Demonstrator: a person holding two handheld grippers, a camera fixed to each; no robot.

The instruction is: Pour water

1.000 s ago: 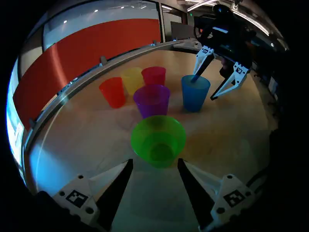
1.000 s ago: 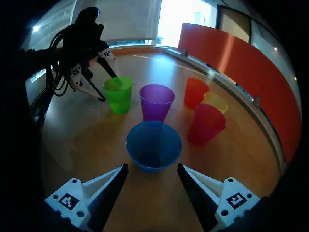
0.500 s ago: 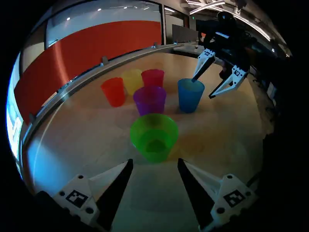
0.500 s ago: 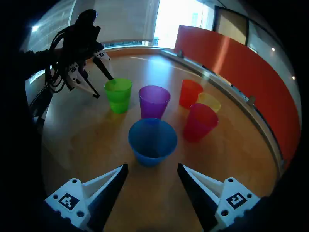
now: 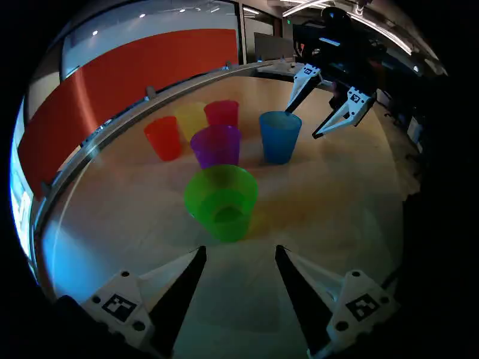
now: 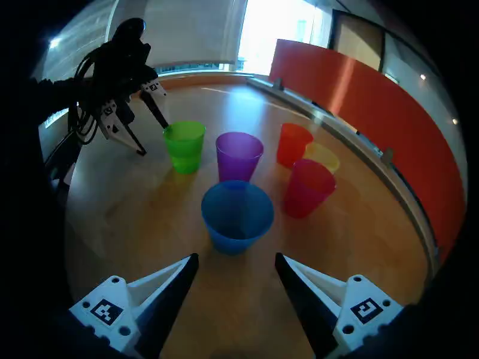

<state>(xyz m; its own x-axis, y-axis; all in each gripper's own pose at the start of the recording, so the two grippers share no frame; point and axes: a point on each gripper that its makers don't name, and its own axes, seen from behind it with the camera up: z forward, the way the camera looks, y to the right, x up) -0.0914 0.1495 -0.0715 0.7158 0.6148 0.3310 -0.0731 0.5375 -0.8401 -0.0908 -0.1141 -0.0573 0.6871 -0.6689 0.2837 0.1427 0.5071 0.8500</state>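
Six plastic cups stand upright on a wooden table. In the left gripper view the green cup (image 5: 222, 201) sits just ahead of my open left gripper (image 5: 238, 263), nothing between its fingers. Behind it stand the purple cup (image 5: 216, 145), blue cup (image 5: 279, 136), orange cup (image 5: 163, 137), yellow cup (image 5: 190, 116) and magenta cup (image 5: 221, 112). My right gripper (image 5: 301, 123) hangs open by the blue cup. In the right gripper view the blue cup (image 6: 237, 215) sits ahead of the open right gripper (image 6: 237, 267); the green cup (image 6: 184, 145) stands beside the left gripper (image 6: 153, 139).
A red wall panel (image 5: 120, 72) and a metal rail (image 5: 90, 149) border the table's far edge. Bright windows (image 6: 275, 30) lie beyond the table in the right gripper view. Bare wood (image 6: 371, 233) spreads around the cups.
Both grippers have drawn back from the cups. The green cup and the blue cup each look smaller and farther from the fingers than a second ago. No cup has moved.
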